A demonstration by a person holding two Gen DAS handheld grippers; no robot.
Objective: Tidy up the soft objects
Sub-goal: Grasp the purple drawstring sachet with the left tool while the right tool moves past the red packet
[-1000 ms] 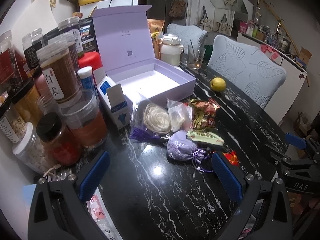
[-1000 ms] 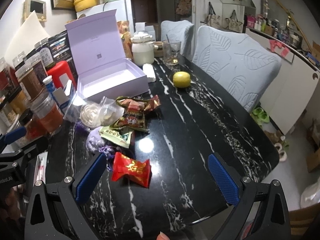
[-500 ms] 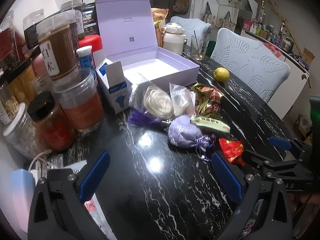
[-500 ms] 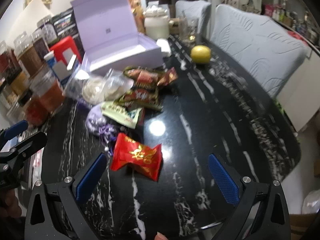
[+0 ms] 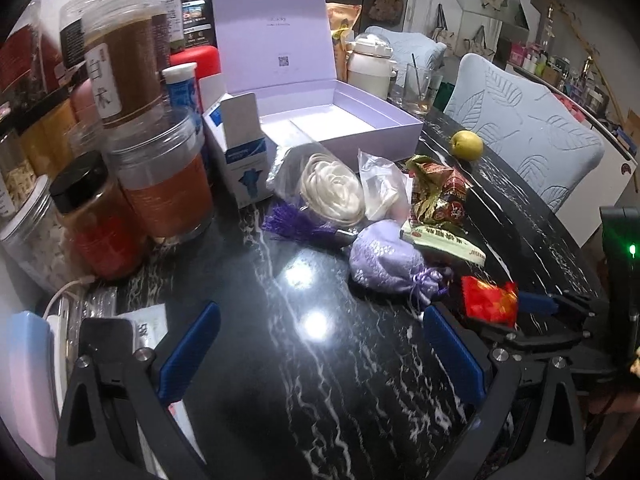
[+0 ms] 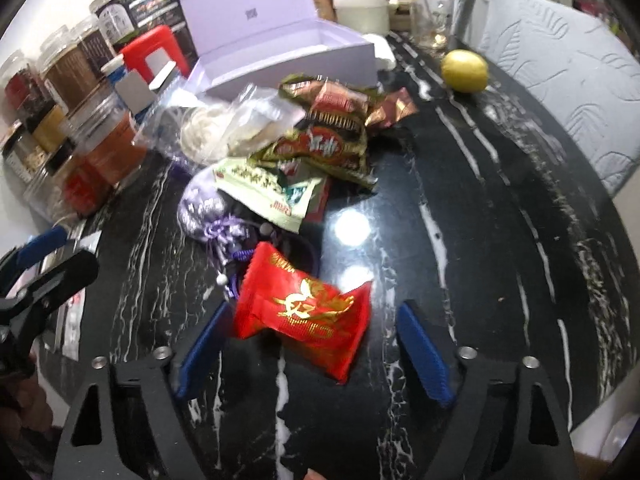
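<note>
A red snack packet point(image 6: 304, 312) lies on the black marble table point(image 6: 500, 240) between the open fingers of my right gripper point(image 6: 314, 354); it also shows in the left wrist view point(image 5: 488, 302). Behind it lie a purple drawstring pouch point(image 5: 386, 262), a pale green packet point(image 6: 264, 192), several dark red-and-green snack packets point(image 6: 324, 140) and clear bags with a white fabric flower point(image 5: 332, 192). An open lilac box point(image 5: 340, 116) stands beyond them. My left gripper point(image 5: 320, 356) is open and empty over bare table, short of the pouch.
Jars and bottles point(image 5: 120, 184) crowd the table's left side, with a white-and-blue carton point(image 5: 240, 148). A lemon point(image 6: 464, 70), a glass point(image 5: 418, 88) and a white pot point(image 5: 370, 66) stand farther back. Padded chairs point(image 5: 524, 136) line the right edge.
My right gripper has moved forward and down, so the red packet now lies between its fingers. My left gripper has moved closer to the pile.
</note>
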